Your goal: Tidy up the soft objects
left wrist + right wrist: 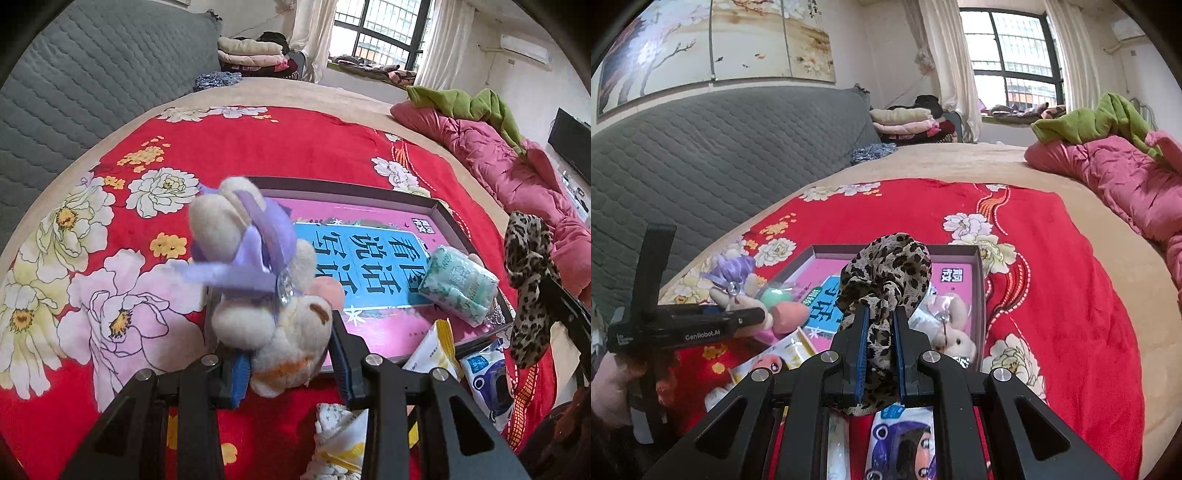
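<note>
Left gripper [291, 363], jaws partway apart and clamped on a cream plush toy [273, 321] with a purple ribbon [251, 254] and a small clear bead; toy lifted above the near left corner of the shallow box [441, 206]. Right gripper [881, 354], jaws closed tight on a leopard-print cloth [886, 273], bunched fabric bulging above the blue pads [860, 354] and hanging over the box. Inside the box, seen from the left wrist: pink and blue printed bottom with large characters, plus a green-white tissue pack [460, 286] against the right wall. Seen from the right wrist: a second cream plush toy [951, 332] lying in the near right corner of the box. Just outside the near edge of the box: several flat packets [432, 349], one yellow-white, one blue-white. Underneath all: red floral blanket [258, 147] spread over a beige bed. Farther out: grey quilted headboard [720, 155] at left, crumpled pink quilt [1108, 173] with a green garment [1097, 122] on it at right, folded clothes [908, 123] stacked near the barred window [1012, 70].
</note>
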The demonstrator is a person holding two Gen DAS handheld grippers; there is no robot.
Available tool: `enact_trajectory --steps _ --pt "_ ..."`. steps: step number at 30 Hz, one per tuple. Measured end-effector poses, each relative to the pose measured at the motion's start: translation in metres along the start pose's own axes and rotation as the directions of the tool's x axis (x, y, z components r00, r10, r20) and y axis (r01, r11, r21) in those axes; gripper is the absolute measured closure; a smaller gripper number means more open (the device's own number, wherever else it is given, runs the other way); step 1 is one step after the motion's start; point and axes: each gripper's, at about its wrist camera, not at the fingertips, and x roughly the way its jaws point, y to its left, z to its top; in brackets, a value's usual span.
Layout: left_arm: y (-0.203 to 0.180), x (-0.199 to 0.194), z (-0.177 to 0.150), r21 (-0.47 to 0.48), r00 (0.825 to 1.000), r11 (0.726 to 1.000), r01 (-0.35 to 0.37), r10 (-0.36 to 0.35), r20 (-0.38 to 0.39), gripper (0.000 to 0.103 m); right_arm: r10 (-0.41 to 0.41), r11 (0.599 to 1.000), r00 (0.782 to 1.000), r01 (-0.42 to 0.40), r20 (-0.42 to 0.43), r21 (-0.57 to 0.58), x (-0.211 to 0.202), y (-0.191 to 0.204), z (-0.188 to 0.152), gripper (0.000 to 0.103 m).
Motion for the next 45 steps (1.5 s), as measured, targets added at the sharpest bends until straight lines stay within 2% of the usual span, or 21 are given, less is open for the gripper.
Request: enact_trajectory --steps 6,35,45 --pt "0.002 0.012 0.004 -0.002 1.000 1.000 0.003 -0.003 -0.022 0.067 -0.011 1.000 1.000 0.011 0.007 -0.016 0.007 0.001 0.004 0.090" --pt "-0.001 0.022 0.013 0.020 1.000 1.000 0.021 -0.020 -0.020 0.068 -0.045 0.998 0.999 0.046 0.023 -0.048 0.034 0.003 0.012 0.090" --pt "0.002 0.024 0.013 0.010 0.999 0.999 0.036 -0.036 -0.038 0.068 -0.058 0.990 0.995 0.048 -0.075 -0.131 0.070 0.016 0.002 0.090"
